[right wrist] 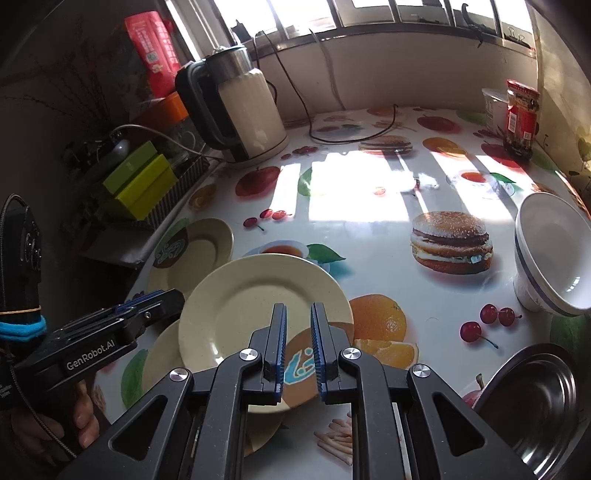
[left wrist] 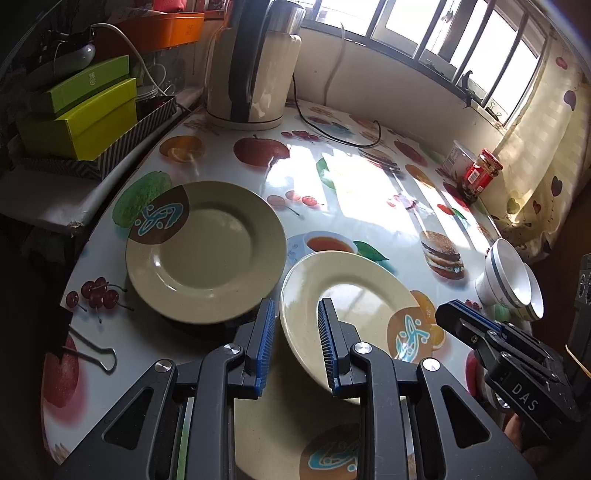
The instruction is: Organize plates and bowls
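A cream plate (right wrist: 258, 302) is tilted up off the worktop (right wrist: 369, 206), gripped at both sides of its near rim. The right gripper (right wrist: 298, 343) pinches the rim at the brown patch with the blue mark, its jaws almost pressed together on the thin edge. The left gripper (left wrist: 295, 343) pinches the plate's left rim, jaws a little apart with the rim between the blue pads (left wrist: 327, 332). In the right view the left gripper (right wrist: 155, 299) reaches in from the left to the plate's edge, with a hand (right wrist: 74, 417) on its grip.

Under the lifted plate a second plate (left wrist: 295, 435) lies flat near the worktop's near edge. A third plate (left wrist: 207, 251), greener in tone, lies flat by the left edge, apart from the lifted one.

By the right edge two white bowls (right wrist: 554, 258) with a blue band are nested and lie tipped on their side. A steel bowl (right wrist: 532, 402) sits at the near right corner.

The worktop has a glossy cloth printed with fruit and burgers, lit by bars of sun. A kettle (left wrist: 255, 66) stands at the far left corner, its cord (left wrist: 347, 133) trailing along the far edge. A red jar (left wrist: 480, 173) and a white tub (left wrist: 456, 157) stand at the far right corner. A binder clip (left wrist: 92, 350) lies near the left edge. Beyond that edge, green boxes (left wrist: 85, 114) sit in a striped tray (left wrist: 140, 133). A barred window (left wrist: 443, 33) runs along the wall behind.
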Tool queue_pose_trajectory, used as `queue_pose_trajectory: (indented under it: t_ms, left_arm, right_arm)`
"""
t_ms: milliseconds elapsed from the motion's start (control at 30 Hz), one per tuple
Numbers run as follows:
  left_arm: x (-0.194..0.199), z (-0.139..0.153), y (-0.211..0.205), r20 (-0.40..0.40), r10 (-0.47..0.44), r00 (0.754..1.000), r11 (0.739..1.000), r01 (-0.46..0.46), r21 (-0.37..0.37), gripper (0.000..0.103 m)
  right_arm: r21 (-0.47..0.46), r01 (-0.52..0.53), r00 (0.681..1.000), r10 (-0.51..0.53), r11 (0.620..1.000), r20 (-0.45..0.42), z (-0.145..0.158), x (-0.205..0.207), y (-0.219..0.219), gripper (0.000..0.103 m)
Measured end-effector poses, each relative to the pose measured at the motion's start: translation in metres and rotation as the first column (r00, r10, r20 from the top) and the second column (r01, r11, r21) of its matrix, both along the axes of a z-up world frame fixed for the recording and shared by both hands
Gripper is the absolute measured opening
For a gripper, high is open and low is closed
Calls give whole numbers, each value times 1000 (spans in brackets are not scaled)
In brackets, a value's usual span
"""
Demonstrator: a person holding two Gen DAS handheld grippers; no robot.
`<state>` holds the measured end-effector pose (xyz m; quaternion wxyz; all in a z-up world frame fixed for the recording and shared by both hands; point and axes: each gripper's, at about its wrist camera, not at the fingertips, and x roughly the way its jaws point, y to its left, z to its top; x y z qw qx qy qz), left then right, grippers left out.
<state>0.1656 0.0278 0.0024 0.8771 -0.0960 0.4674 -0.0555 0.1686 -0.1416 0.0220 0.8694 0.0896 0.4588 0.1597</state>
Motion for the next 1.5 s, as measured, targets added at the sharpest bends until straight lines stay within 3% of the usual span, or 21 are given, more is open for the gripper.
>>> queue_pose_trajectory:
  t_ms: [300, 367, 433, 467, 533, 733, 900, 1033, 1100, 1500]
  left_arm:
    - [-4, -14, 8, -39, 17, 999, 998, -19, -56, 25]
    - [-1, -16, 13, -44, 37, 998, 997, -40, -68, 25]
    - [3, -19, 21, -65, 59, 996, 991, -66, -113, 25]
    - [6, -22, 24, -76, 62, 995, 988, -72, -137, 25]
    - [12, -26, 27, -98, 66, 993, 983, -81, -163, 25]
    - [23, -29, 23, -99, 34, 995, 988, -48, -145, 25]
    - [27, -31, 20, -102, 17, 995, 990, -31, -140, 25]
    - [30, -33, 16, -104, 3, 995, 991, -17, -136, 23]
    - [31, -33, 15, -100, -6, 995, 990, -8, -139, 16]
    - [20, -27, 16, -78, 1, 997, 991, -11, -132, 16]
  right_arm:
    - [-25, 41, 999, -41, 999, 3, -5, -1, -9, 16]
    - [-2, 65, 998, -65, 998, -25, -11, 6, -16, 23]
    - [19, 96, 992, -94, 995, -78, -20, 12, -23, 49]
    - [42, 104, 990, -100, 994, -99, -25, 14, -26, 49]
    - [66, 125, 985, -116, 990, -127, -33, 19, -28, 49]
    - [103, 149, 975, -129, 983, -184, -50, 27, -28, 49]
    - [133, 149, 970, -118, 980, -212, -59, 31, -26, 31]
    - [134, 142, 974, -114, 981, -198, -58, 31, -23, 24]
    - [136, 141, 975, -113, 981, -193, -57, 31, -23, 23]
    - [90, 109, 986, -96, 990, -138, -41, 22, -19, 20]
